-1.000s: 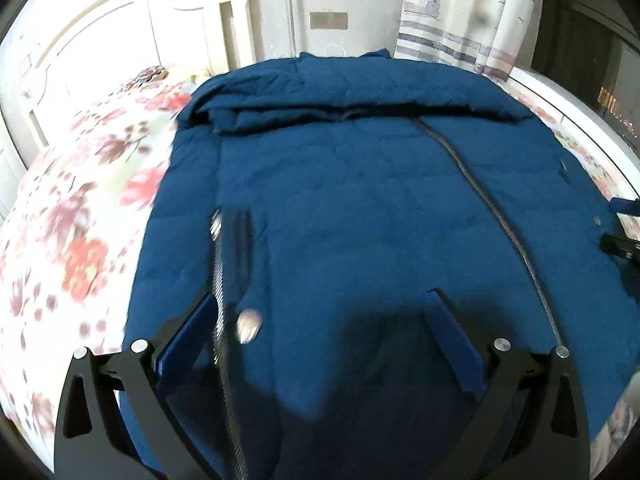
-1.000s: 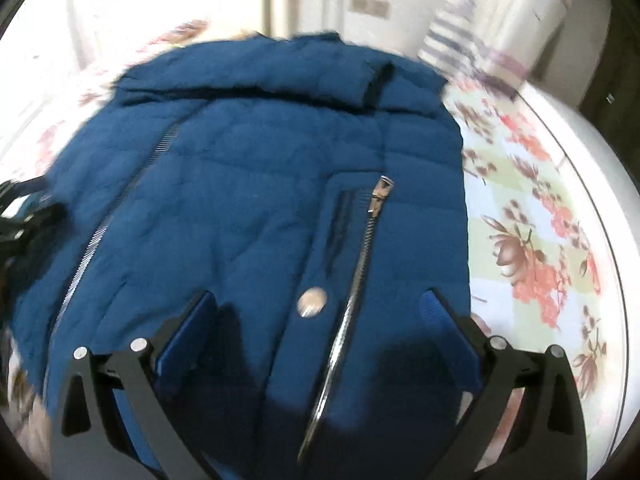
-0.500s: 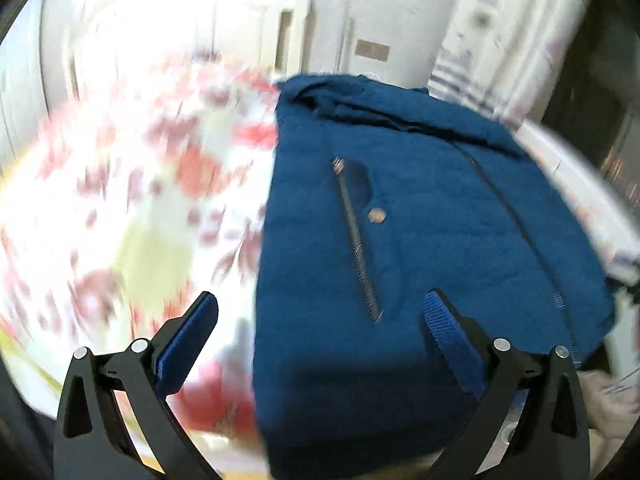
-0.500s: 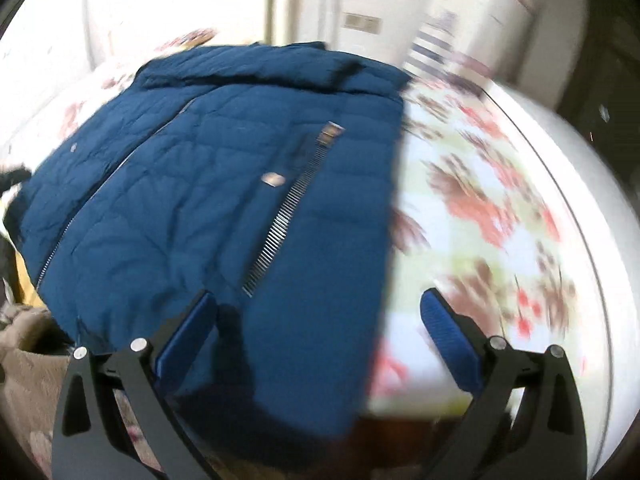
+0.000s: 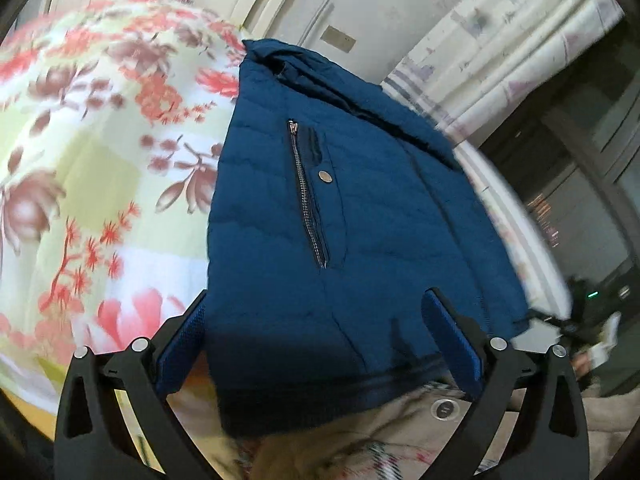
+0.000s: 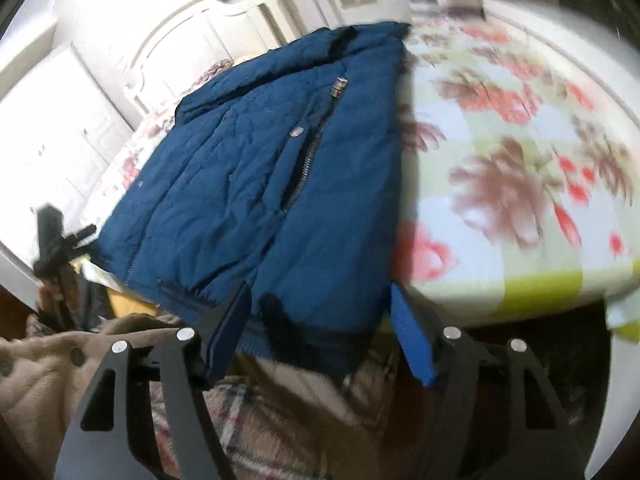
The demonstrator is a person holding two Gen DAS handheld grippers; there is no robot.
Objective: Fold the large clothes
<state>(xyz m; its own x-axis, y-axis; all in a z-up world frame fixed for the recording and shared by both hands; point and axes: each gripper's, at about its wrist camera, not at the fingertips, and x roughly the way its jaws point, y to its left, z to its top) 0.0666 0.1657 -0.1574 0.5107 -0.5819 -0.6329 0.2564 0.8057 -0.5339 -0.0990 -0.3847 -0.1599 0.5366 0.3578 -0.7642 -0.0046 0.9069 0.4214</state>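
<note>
A dark blue padded jacket (image 5: pixel 360 216) lies flat on the flowered bed, front up, hem hanging over the near bed edge; it also shows in the right wrist view (image 6: pixel 256 184). A pocket zip (image 5: pixel 308 200) and a snap button (image 5: pixel 325 176) show on its left side. My left gripper (image 5: pixel 316 340) is open, its jaws wide apart over the jacket's left hem corner, holding nothing. My right gripper (image 6: pixel 320 328) is open, its jaws straddling the jacket's right hem corner (image 6: pixel 304 320), not closed on it.
The flowered bedsheet (image 5: pixel 88 168) spreads left of the jacket and, in the right wrist view (image 6: pixel 520 168), right of it. A white headboard (image 6: pixel 208 28) and curtain (image 5: pixel 500 48) stand behind. A beige coat with plaid lining (image 6: pixel 280 412) lies below the bed edge.
Both grippers have pulled back from above the jacket's middle to its hem at the near bed edge, left to the left corner, right to the right. Both stayed open.
</note>
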